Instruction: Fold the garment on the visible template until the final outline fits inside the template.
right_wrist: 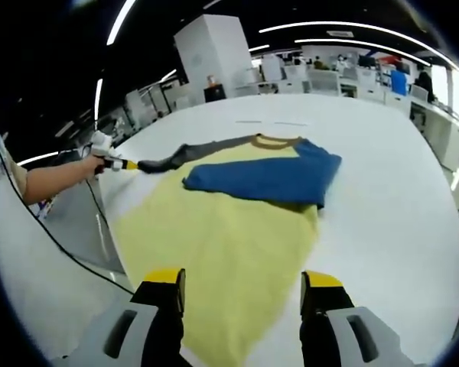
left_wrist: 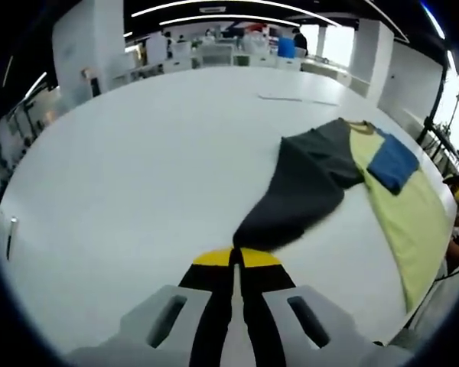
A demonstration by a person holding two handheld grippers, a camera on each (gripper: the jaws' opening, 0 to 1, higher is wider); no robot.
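We see the left gripper (left_wrist: 236, 260) clamping the grey sleeve (left_wrist: 298, 195) (pulled out taut); the right gripper (right_wrist: 245, 287) gapes wide above the yellow shirt (right_wrist: 214, 245).

Left gripper (left_wrist: 236, 258) has its jaws pinched tight on the grey sleeve (left_wrist: 291, 199), stretched out past the garment's side. Right gripper (right_wrist: 243, 281) hangs over the yellow hem with jaws spread wide, gripping nothing. A bare forearm (right_wrist: 53, 180) runs behind the left gripper.
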